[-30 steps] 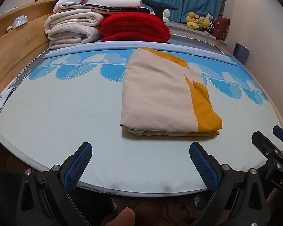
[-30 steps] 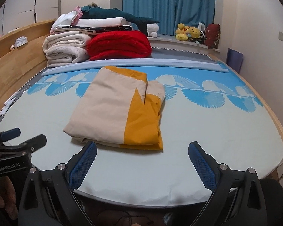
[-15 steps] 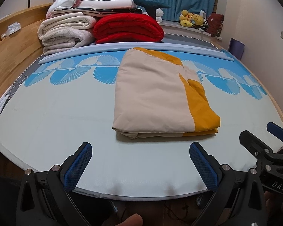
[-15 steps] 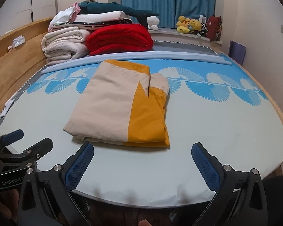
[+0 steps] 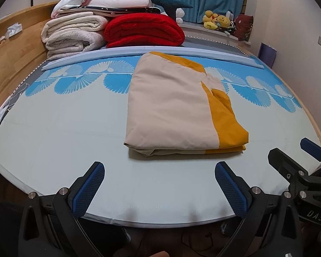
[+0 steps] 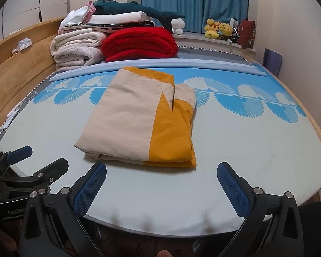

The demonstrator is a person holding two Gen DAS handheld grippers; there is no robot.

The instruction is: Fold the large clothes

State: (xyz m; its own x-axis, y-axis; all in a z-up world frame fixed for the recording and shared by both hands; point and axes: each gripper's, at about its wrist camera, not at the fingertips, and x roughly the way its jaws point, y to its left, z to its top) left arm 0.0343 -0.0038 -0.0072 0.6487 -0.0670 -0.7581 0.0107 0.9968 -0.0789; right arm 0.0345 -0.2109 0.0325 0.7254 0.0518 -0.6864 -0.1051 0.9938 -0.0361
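The folded beige-and-yellow cloth (image 5: 173,111) lies on the bed (image 5: 53,141); left tongs (image 5: 159,184) and right tongs (image 6: 161,184) are both wide open, empty.

You are looking at a bed (image 5: 53,141) whose pale mat, printed with a band of blue fans, is covering most of its top. A folded beige and orange cloth (image 5: 173,111) is lying flat on the mat, near the middle and toward the near edge. At the far end, beyond the mat's raised edge, a rolled red blanket (image 5: 143,32) and a stack of cream blankets (image 5: 72,36) are sitting side by side, touching. More folded linen (image 5: 117,3) is resting on top of them.
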